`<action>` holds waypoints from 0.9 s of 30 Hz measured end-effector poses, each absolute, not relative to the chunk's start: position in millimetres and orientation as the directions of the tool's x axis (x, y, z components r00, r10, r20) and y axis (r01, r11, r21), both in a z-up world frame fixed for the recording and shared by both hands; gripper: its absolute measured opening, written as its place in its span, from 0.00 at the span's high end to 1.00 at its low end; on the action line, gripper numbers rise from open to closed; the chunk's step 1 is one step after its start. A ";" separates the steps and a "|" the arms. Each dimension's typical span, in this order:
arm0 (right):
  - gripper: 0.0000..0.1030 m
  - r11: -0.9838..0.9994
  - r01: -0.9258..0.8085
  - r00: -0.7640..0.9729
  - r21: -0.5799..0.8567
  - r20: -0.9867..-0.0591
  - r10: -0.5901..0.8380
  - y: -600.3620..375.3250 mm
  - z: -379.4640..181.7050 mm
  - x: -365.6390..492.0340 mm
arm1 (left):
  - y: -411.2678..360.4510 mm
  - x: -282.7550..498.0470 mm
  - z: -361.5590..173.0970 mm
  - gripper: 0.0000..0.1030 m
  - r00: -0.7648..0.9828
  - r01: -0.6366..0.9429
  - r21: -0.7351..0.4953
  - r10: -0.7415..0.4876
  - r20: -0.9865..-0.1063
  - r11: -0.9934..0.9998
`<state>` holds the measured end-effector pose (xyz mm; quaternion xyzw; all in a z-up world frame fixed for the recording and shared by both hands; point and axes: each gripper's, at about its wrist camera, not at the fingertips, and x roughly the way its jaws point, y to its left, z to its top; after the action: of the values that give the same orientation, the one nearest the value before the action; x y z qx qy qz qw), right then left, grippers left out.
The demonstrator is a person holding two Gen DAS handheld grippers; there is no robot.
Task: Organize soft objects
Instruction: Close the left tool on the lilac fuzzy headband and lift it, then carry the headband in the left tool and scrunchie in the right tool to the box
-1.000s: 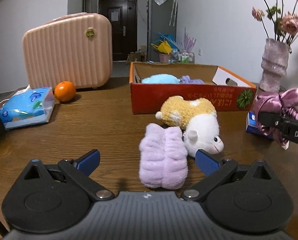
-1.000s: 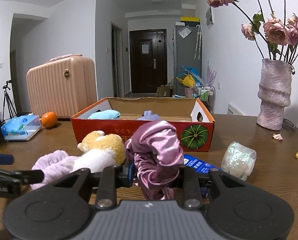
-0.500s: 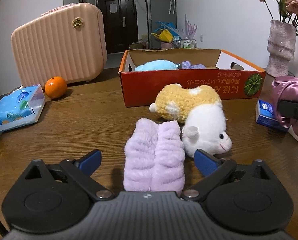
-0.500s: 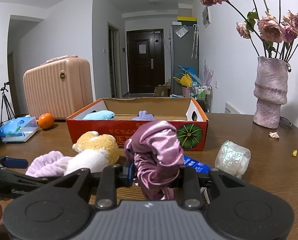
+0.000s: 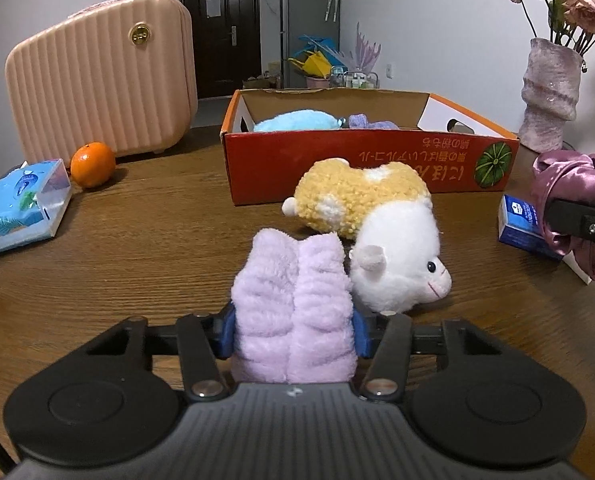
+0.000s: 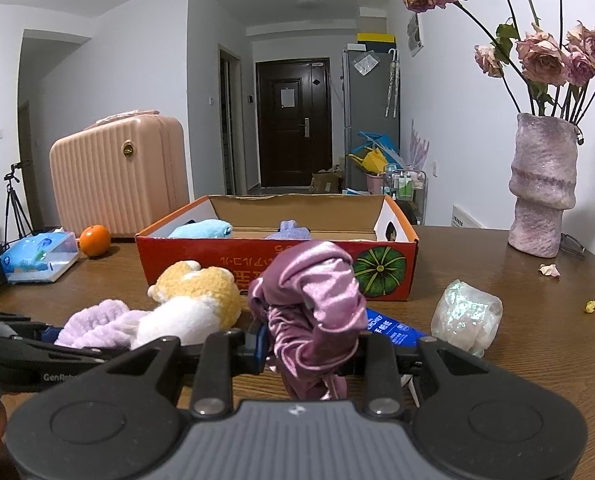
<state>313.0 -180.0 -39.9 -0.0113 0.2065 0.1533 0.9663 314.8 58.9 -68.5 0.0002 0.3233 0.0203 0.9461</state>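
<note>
Lilac plush fills the middle of the left wrist view: the fuzzy purple cloth (image 5: 293, 312) sits between the blue pads of the left gripper (image 5: 293, 330), which press into its sides, so it is pinched, apparently with its base on the wooden tabletop (image 5: 145, 240). Touching its right side lies the hamster plush (image 5: 373, 224), yellow-backed and white-faced. Behind that stands the red cardboard box (image 5: 349, 172), with a pale blue soft toy (image 5: 293, 121) and a small purple item (image 5: 367, 122) already inside. At the right edge, the satin scrunchie (image 5: 569, 184) hangs from the other tool.

From the right wrist view, the right gripper (image 6: 309, 342) is clamped on that mauve satin scrunchie, which bulges above the fingers and droops below them. The box front is just beyond, past the hamster plush and a blue packet (image 6: 393, 326); a crinkly iridescent wad (image 6: 467, 316) lies to the right.

Judging by this, both soft things are grasped and the carrying step is in hand. Next, each load should be lifted above the box's front wall, moved over the open interior and released, taking care that the lilac cloth does not drag the hamster along.
</note>
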 end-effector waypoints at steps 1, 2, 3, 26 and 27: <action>0.72 0.952 -0.302 0.867 0.041 -0.402 0.292 -179.9 -39.9 312.8 | 58.9 314.2 -68.3 0.51 0.792 -0.038 0.012 0.038 -0.610 0.999; 0.72 0.952 -0.303 0.867 0.041 -0.402 0.293 -179.8 -39.8 312.5 | 58.8 313.7 -67.9 0.51 0.794 -0.038 0.012 0.038 -0.607 0.999; 0.72 0.952 -0.304 0.867 0.041 -0.402 0.294 -179.7 -39.5 312.6 | 58.8 313.1 -67.5 0.52 0.796 -0.039 0.012 0.039 -0.604 0.999; 0.72 0.947 -0.317 0.879 0.054 -0.360 0.314 -181.6 -33.9 306.9 | 59.2 279.1 -24.7 0.52 0.910 -0.060 0.007 0.058 -0.411 0.998; 0.72 0.947 -0.317 0.879 0.054 -0.358 0.315 -181.6 -33.7 306.5 | 58.6 278.3 -24.0 0.52 0.912 -0.059 0.008 0.057 -0.406 0.998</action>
<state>306.5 -181.6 -33.7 -0.0033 0.1840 0.1631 0.9693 278.2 58.6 -24.0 -0.0022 0.2078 0.0295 0.9777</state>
